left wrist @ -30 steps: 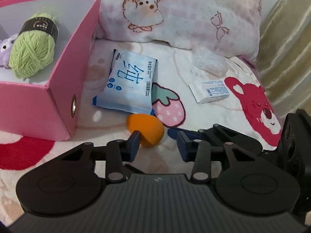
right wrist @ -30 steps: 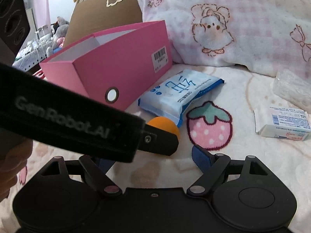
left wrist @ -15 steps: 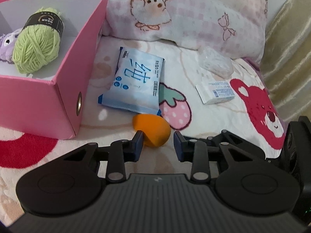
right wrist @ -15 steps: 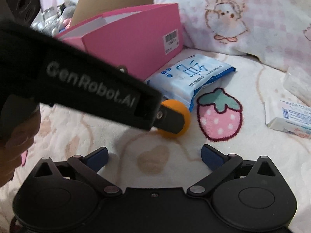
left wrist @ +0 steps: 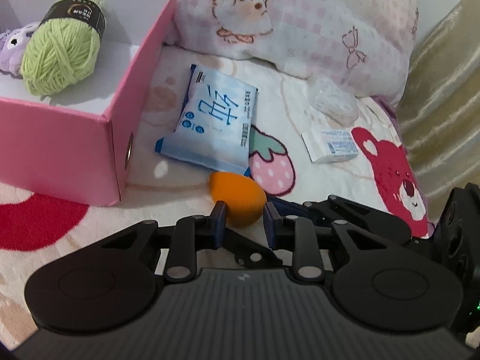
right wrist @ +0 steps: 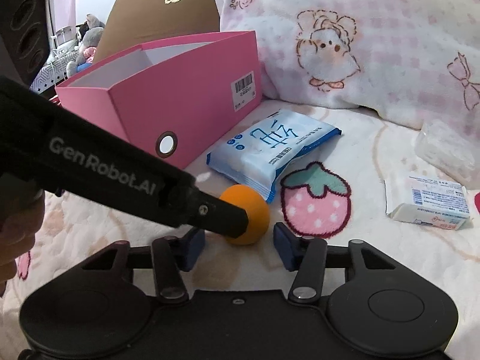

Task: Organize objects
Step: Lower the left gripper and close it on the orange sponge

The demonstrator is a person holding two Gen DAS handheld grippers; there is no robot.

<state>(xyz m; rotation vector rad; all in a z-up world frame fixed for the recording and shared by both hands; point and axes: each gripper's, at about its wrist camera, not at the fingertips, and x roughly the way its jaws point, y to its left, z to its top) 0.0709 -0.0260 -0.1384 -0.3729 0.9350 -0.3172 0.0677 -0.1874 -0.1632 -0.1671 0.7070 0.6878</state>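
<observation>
An orange egg-shaped sponge (left wrist: 237, 192) (right wrist: 252, 207) lies on the patterned blanket, just in front of a blue-and-white pack (left wrist: 216, 126) (right wrist: 270, 150). My left gripper (left wrist: 244, 220) is shut on the sponge, one pad pressed against each side. In the right wrist view its black finger reaches in from the left and covers part of the sponge. My right gripper (right wrist: 238, 247) sits just short of the sponge. Its jaws are closing, and its pads touch nothing. A pink box (left wrist: 60, 144) (right wrist: 186, 90) stands at the left, holding green yarn (left wrist: 63, 57) and a purple plush (left wrist: 12, 45).
A small white carton (left wrist: 330, 147) (right wrist: 429, 204) and a clear plastic bag (left wrist: 333, 105) (right wrist: 444, 150) lie to the right. A pink-and-white pillow (left wrist: 300, 24) closes off the back, a gold curtain (left wrist: 444, 90) the right. A brown cardboard box (right wrist: 162, 15) stands behind the pink box.
The left jaws have closed onto the orange sponge. The right jaws spread wide, then narrowed, and the right gripper has come nearer the sponge.
</observation>
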